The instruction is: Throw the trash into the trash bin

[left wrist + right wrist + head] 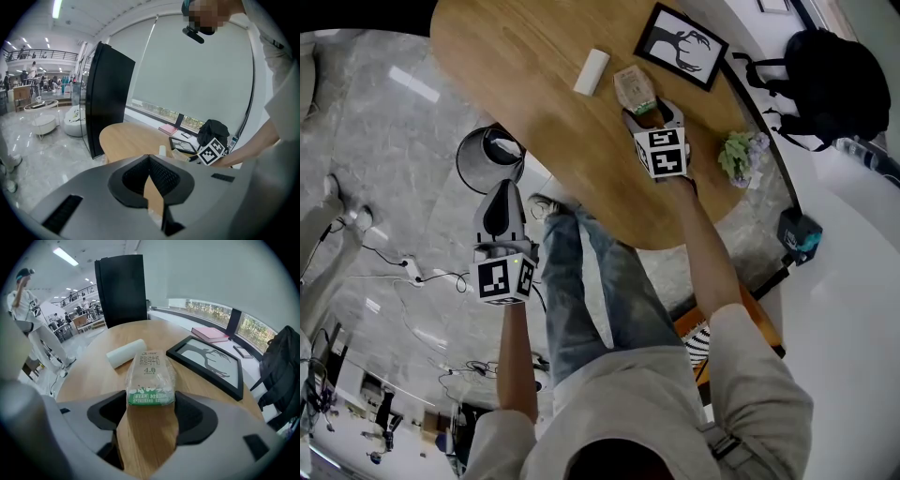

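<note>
1. An oval wooden table (506, 66) fills the top of the head view. Risk: a careless drag could sweep things off its edge. One table.
2. A dark round trash bin (467, 164) stands on the floor just beside the table's edge, well apart from the carton. Risk: the carton has to travel across to it, and a loose drop could miss the bin's mouth. One bin.
3. A black picture frame (682, 45) lies just beside the carton. Risk: the nearer jaw could knock it. One frame.
4. The right gripper (151, 401) is low over the table. Its jaws are spread, one on each side of the carton's near end, and it is not visibly pinching. The left gripper (149, 159) hangs over the floor near the bin, with its jaws closed tip to tip on nothing I can see. Two grippers.
5. The milk carton (151, 376), the trash, lies flat on the table. Risk: only its end sits between the jaws and its wrapping looks slick, so a shallow grip may slip. One carton.
6. A white roll (125, 354) lies near the carton's far end and may also be trash. One roll.
</note>
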Demonstrator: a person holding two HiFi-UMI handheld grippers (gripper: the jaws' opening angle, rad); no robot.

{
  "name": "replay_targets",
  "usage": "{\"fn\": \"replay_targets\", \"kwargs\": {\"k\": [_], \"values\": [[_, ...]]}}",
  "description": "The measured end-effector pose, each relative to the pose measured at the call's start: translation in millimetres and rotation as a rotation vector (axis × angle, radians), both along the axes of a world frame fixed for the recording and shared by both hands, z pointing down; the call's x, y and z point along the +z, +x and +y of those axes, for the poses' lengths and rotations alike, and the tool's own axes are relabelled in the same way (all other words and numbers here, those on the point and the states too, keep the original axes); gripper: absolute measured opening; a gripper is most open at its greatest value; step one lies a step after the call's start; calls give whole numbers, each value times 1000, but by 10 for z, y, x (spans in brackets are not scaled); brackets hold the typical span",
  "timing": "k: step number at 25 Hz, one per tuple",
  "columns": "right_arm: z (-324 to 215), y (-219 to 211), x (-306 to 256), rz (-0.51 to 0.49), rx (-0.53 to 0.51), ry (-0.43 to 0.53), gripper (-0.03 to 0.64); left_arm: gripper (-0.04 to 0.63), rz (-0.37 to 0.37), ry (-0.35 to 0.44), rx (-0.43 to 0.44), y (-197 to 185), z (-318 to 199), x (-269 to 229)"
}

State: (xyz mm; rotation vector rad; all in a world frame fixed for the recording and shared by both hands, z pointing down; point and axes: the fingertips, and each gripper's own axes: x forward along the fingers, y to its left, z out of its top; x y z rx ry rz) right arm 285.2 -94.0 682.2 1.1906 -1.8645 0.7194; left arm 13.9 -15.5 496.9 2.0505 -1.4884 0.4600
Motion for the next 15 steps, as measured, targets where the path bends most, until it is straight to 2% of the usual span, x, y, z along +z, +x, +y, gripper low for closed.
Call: {"fn": "replay_targets", "kwargs": {"k": [9, 15], "values": [[13, 1, -37, -36, 38, 8, 325, 17, 1, 5, -11, -46, 14, -20], [48, -70, -392, -104, 49, 97, 325, 18, 3, 12, -18, -37, 14, -26]]}}
